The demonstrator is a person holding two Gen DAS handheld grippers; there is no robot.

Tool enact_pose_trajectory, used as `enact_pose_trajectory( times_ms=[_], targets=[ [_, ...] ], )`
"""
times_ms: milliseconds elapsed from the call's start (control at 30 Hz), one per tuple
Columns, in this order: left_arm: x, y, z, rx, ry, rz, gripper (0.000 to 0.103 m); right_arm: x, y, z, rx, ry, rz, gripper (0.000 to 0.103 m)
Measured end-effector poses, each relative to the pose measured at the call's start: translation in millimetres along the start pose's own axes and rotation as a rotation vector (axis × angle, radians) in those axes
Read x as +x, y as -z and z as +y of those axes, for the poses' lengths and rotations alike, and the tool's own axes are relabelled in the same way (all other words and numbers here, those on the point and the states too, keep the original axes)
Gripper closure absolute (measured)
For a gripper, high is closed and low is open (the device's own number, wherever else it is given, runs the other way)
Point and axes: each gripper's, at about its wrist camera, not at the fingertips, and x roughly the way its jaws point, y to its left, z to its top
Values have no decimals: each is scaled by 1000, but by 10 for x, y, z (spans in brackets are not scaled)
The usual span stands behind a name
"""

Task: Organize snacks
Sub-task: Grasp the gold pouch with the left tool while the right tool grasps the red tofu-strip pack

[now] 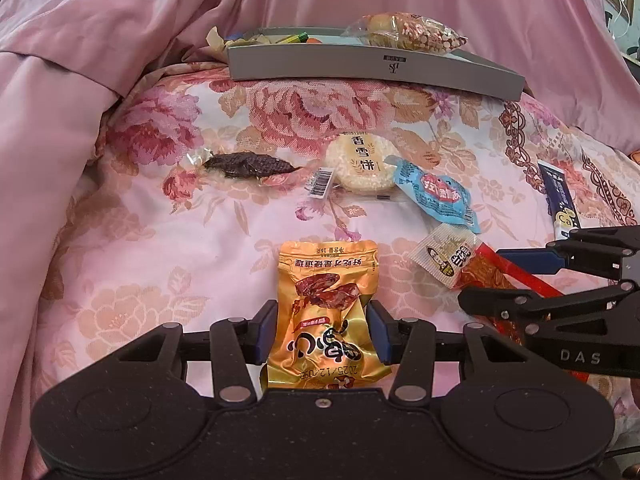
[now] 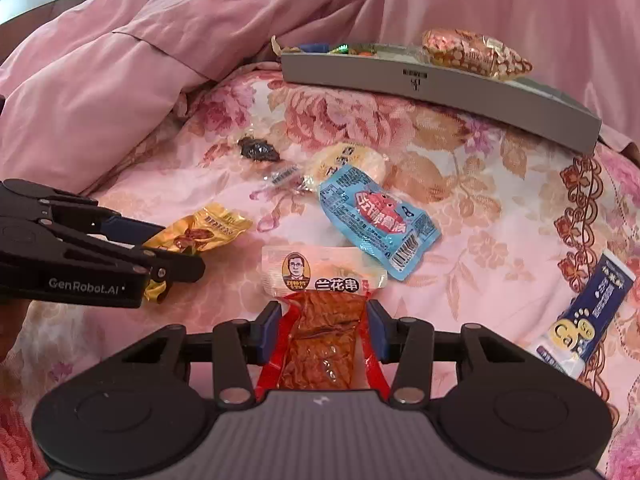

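My left gripper (image 1: 322, 312) is shut on a gold foil snack packet (image 1: 326, 292), its blue pads pressing both sides of the pack's lower half. In the right wrist view the same gold packet (image 2: 208, 228) sticks out beyond the left gripper (image 2: 180, 246). My right gripper (image 2: 322, 312) is shut on a red-orange packet with a white label end (image 2: 320, 336), pads against both edges. The left wrist view shows that packet (image 1: 452, 256) held by the right gripper (image 1: 484, 276) just to the right. A grey flat box (image 1: 360, 66) lies further back on the bed.
On the floral bedspread lie a round rice cracker (image 1: 360, 164), a light blue packet (image 1: 436, 196), a dark dried snack in clear wrap (image 1: 248, 166) and a navy-white stick pack (image 2: 588, 312). A peanut bag (image 1: 416, 34) rests on the box. Pink quilt is bunched at left and behind.
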Motion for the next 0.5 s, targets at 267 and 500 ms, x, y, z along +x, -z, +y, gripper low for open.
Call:
enact_pose_trajectory(
  times_ms=[267,500],
  targets=[
    [0,0,6,-7,2,-4,54,-7,-9,-54,31,-12,1,58],
    [-11,6,16,-17,-1,-13,54,166,-52,-203,91,-74,93,38]
  ],
)
